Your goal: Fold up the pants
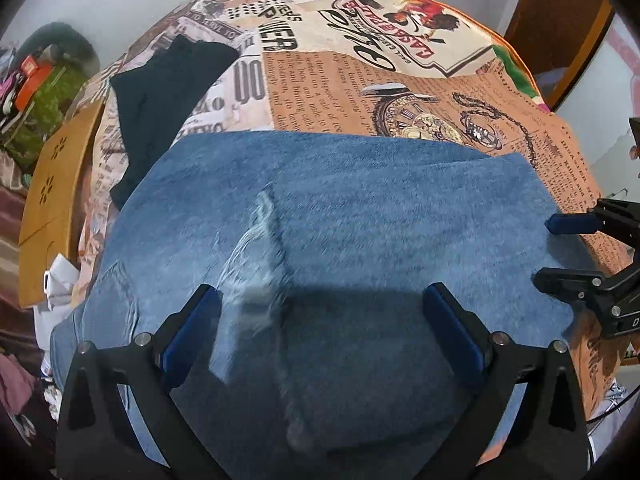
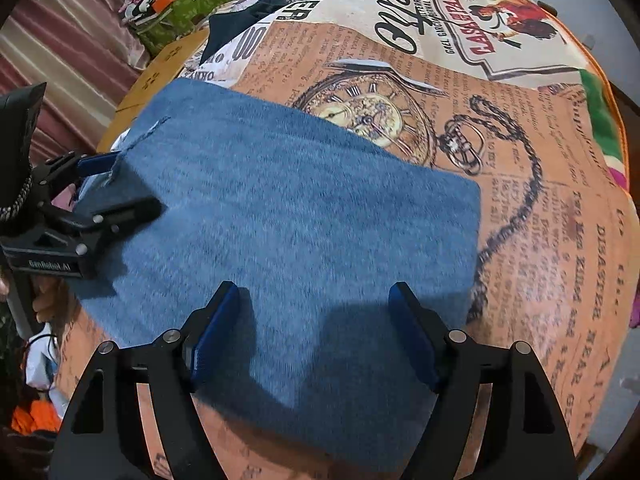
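Note:
Blue denim pants (image 1: pixel 360 208) lie folded on a bed with a newspaper-print cover (image 1: pixel 360 80). My left gripper (image 1: pixel 320 308) is open and hovers over the pants near a frayed seam. My right gripper (image 2: pixel 314 304) is open above the other end of the pants (image 2: pixel 300 208), empty. Each gripper shows in the other's view: the right one at the right edge (image 1: pixel 560 252), the left one at the left edge (image 2: pixel 116 188), both open over the denim.
A dark folded garment (image 1: pixel 160 92) lies on the cover beyond the pants. A wooden board (image 1: pixel 52 184) stands at the bed's left side. A green bag with clutter (image 2: pixel 180 8) sits by the curtain. The cover (image 2: pixel 540 200) continues to the right.

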{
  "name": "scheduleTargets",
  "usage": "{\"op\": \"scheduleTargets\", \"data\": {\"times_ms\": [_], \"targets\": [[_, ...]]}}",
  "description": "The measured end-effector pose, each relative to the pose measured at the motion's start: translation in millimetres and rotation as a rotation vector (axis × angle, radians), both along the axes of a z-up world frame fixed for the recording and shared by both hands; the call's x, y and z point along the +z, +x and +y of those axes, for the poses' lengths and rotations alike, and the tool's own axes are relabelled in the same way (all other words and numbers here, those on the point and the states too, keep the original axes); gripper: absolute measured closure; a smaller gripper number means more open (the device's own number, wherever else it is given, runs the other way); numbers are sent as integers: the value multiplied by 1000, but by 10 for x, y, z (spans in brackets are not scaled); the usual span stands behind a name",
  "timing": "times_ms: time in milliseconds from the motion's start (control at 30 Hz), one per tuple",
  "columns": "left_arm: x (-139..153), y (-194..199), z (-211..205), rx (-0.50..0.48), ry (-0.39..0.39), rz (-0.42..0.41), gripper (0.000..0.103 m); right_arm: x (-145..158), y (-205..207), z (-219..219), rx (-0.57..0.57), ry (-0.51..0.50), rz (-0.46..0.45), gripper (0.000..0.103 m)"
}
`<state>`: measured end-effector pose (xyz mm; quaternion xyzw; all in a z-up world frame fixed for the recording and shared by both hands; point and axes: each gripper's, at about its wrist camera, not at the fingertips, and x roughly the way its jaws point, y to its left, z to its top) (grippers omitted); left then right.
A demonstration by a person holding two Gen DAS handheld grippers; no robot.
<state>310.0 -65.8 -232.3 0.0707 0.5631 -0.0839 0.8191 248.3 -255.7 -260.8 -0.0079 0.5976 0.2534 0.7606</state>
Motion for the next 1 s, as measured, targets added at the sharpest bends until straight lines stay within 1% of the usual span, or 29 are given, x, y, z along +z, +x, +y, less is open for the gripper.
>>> {"op": "scheduleTargets", "data": {"times_ms": [133,200,333,400,533,600,700,833,900,1000], "targets": [[74,-108,108,25,-12,-22,0,76,-72,21,-7,-26,-22,29],[133,-174,201,46,-24,-34,0,154,-111,72,0,-30,-55,29],[267,-305,430,99,-48,-66,0,358,-188,251,26,-37,-140,29],[368,-383,584,133,-62,-97,0,494,-230,382,44,-36,-198,29],[582,-552,967,221,-83,-171,0,721,-271,631,59,-5,-296,29],[673,-644,1211,281,-108,-200,0,819,-269,772,60,25,-339,29],[760,-792,1641,389,-167,-229,0,925,-274,983,66,51,-393,29],[714,-981,2172,519,-214,-227,0,977,-269,1252,86,92,-402,29],[617,-1074,2433,586,-237,-202,0,973,-278,1401,108,95,-395,29],[393,-1204,2739,658,-269,-143,0,912,-305,1626,154,89,-378,29]]}}
